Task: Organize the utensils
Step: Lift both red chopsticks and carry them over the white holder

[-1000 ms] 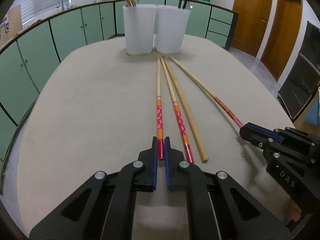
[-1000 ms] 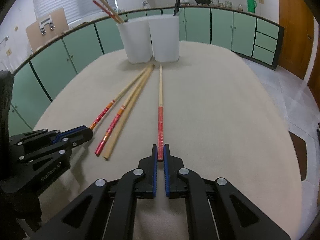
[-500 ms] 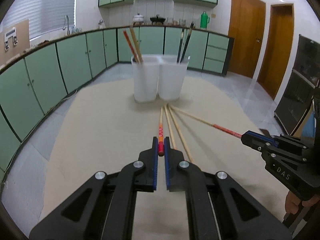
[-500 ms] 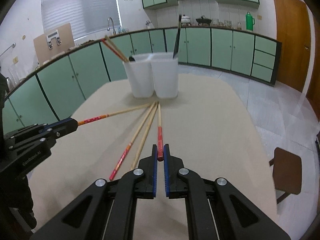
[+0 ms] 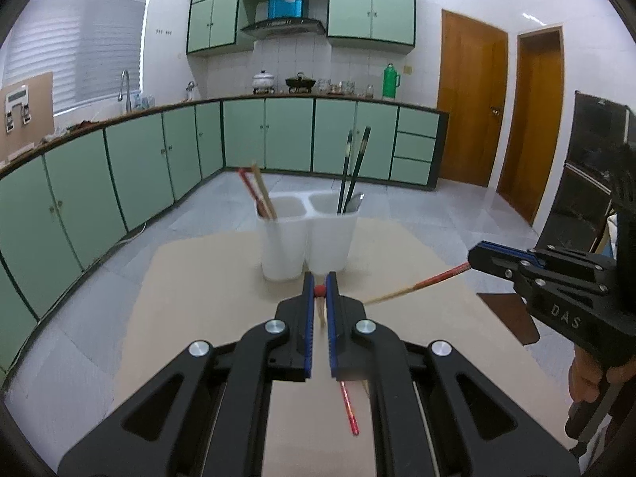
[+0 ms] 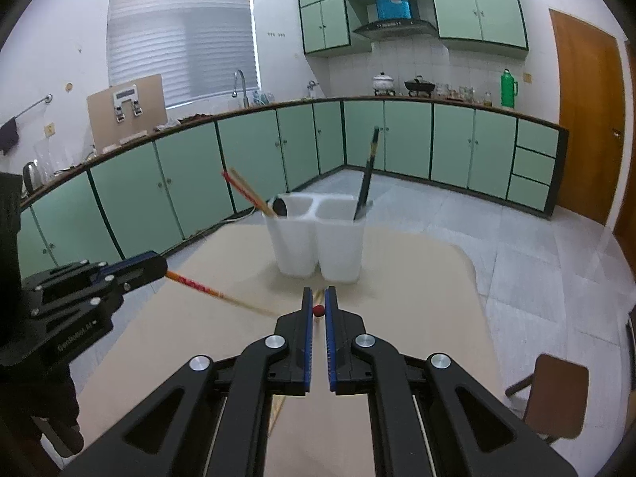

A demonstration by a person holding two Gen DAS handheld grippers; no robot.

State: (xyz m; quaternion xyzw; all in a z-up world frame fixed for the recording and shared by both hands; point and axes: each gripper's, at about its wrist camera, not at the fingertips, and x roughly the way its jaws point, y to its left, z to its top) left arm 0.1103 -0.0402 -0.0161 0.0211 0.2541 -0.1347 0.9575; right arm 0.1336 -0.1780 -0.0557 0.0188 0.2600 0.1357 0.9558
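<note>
My left gripper (image 5: 319,290) is shut on the red end of a chopstick (image 5: 319,289) and holds it raised above the table; its shaft shows in the right wrist view (image 6: 206,290). My right gripper (image 6: 317,310) is shut on the red end of another chopstick (image 6: 317,310), also raised; its shaft shows in the left wrist view (image 5: 417,287). A white twin holder (image 5: 306,236) stands ahead, with red and wooden chopsticks (image 5: 258,192) in its left cup and dark ones (image 5: 353,167) in its right cup. One red chopstick (image 5: 349,407) lies on the table under my left gripper.
The beige table (image 5: 206,290) ends just past the holder, with tiled floor beyond. Green cabinets (image 5: 139,167) line the back. A brown stool (image 6: 556,393) stands to the right of the table.
Both grippers have risen higher off the table with their chopsticks, whose far ends have lifted. The view now looks across the kitchen instead of down at the table.
</note>
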